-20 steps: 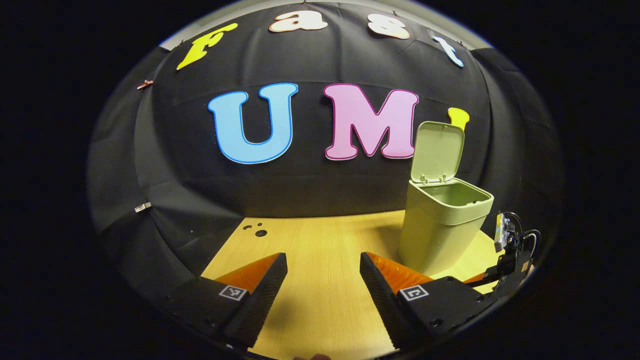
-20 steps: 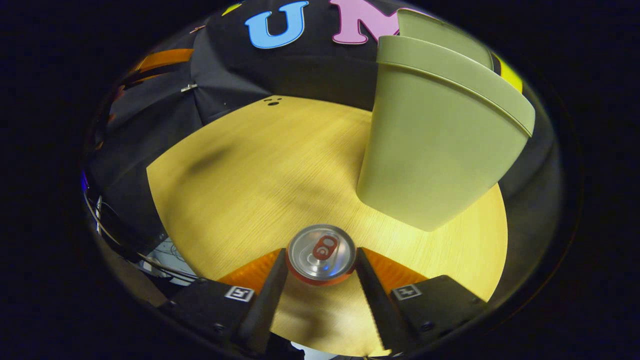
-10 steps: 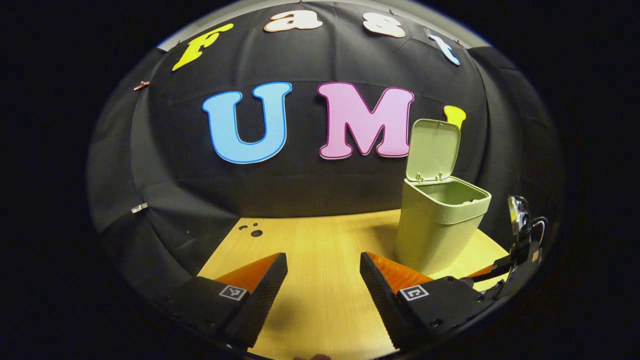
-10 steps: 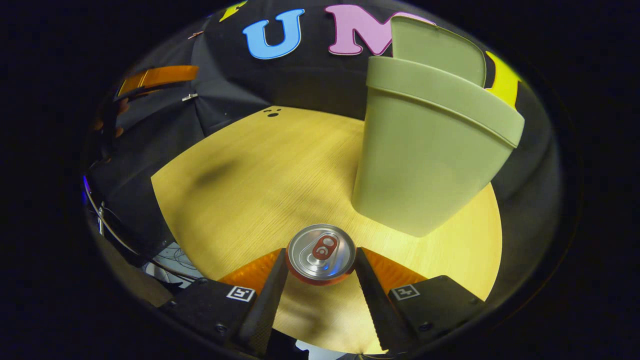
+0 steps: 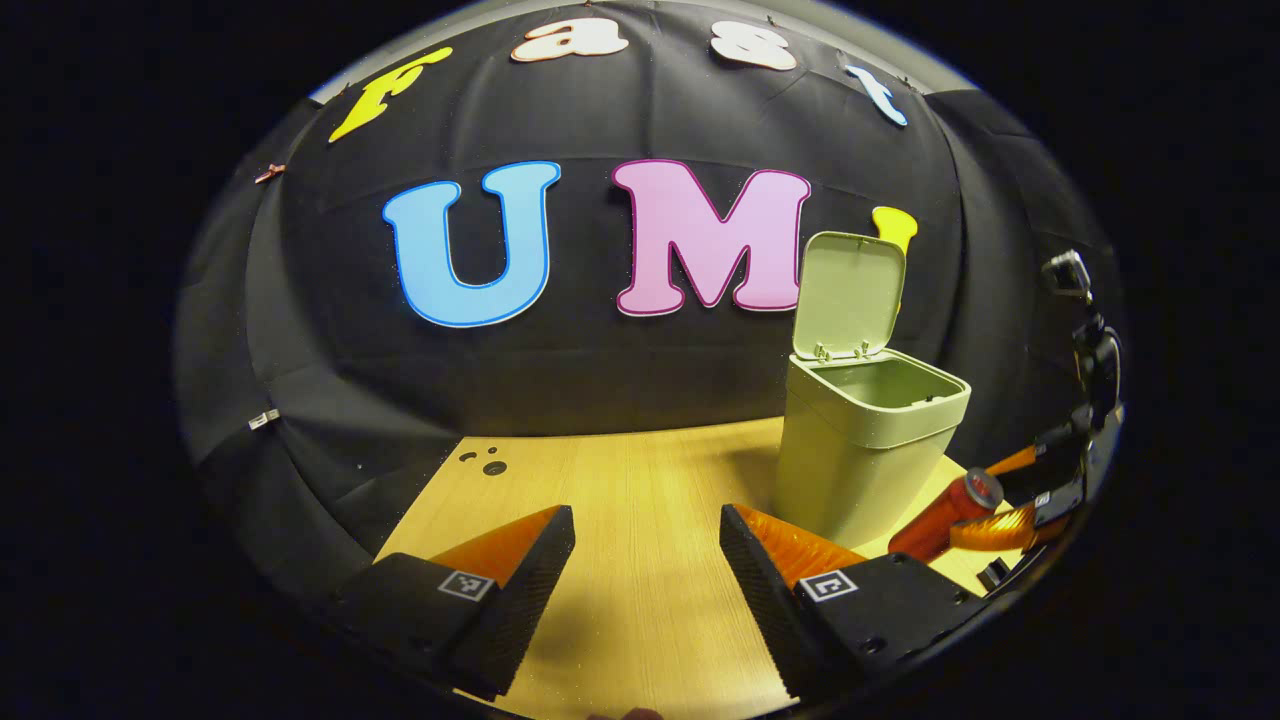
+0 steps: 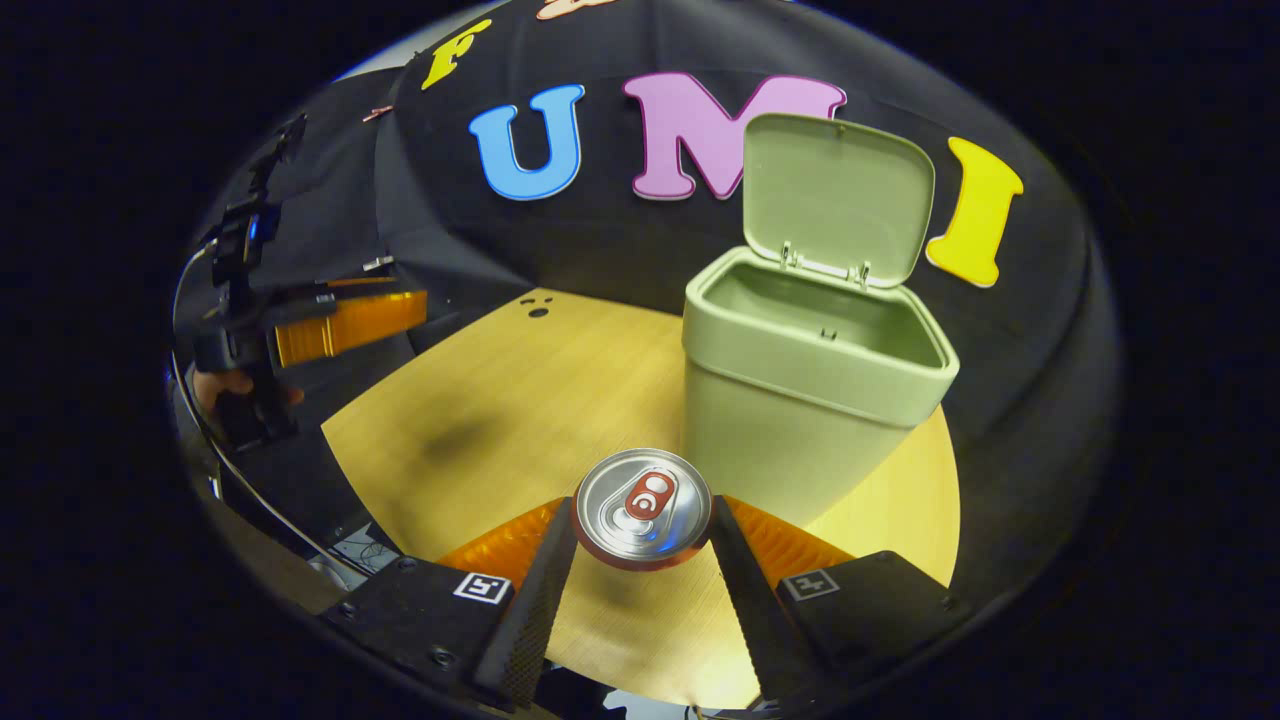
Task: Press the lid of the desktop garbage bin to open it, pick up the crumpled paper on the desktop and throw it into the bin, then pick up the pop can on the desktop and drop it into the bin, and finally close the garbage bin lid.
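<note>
Pop can (image 6: 641, 507) sits clamped between the right tool (image 6: 640, 560) fingers.

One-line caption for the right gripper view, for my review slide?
Right gripper clamps an upright pop can above the wooden table, facing the green bin with its lid open.

pop can (image 6: 641, 508) in tool (image 6: 640, 560) — bin (image 6: 810, 370) open

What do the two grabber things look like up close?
Each has two wedge-shaped fingers with ridged inner faces, fixed to dark blocky bases that carry small square black-and-white tags. The left gripper and right gripper look alike. Seen from farther off, the right gripper has a small camera on top and thin cables.
</note>
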A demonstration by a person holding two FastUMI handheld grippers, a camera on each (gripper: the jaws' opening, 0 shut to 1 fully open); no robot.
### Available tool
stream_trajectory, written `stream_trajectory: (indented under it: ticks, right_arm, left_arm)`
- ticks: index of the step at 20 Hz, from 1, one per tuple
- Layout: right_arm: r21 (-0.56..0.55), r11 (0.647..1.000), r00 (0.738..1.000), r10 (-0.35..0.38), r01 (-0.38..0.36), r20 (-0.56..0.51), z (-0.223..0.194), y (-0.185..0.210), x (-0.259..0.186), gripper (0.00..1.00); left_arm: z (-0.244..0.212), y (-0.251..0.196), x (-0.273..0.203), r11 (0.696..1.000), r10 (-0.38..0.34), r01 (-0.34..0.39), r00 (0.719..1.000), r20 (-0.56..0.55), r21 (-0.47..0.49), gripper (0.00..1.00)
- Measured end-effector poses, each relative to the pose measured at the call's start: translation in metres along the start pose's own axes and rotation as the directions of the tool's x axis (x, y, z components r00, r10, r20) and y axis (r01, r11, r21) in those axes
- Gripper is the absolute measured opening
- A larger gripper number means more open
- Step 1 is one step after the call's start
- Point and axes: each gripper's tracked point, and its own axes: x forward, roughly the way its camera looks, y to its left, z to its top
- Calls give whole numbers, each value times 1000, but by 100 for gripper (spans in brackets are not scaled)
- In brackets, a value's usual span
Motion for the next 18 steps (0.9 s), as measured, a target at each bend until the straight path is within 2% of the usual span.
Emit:
stream_trajectory:
  ticks: [6, 14, 18]
  right_arm:
    - [54, 999, 990, -8, 0, 144, 74, -14, -17, 83]
    - [92, 995, 957, -56, 31, 285, 153, -60, -19, 83]
    - [100, 991, 952, -117, 93, 281, 170, -92, 0, 82]
  left_arm:
    - [0, 1, -2, 1000, 6, -6, 1000, 1, -1, 95]
    - [2, 7, -5, 1000, 31, -31, 999, 4, -3, 95]
    - [1, 11, -5, 999, 43, -43, 999, 0, -3, 95]
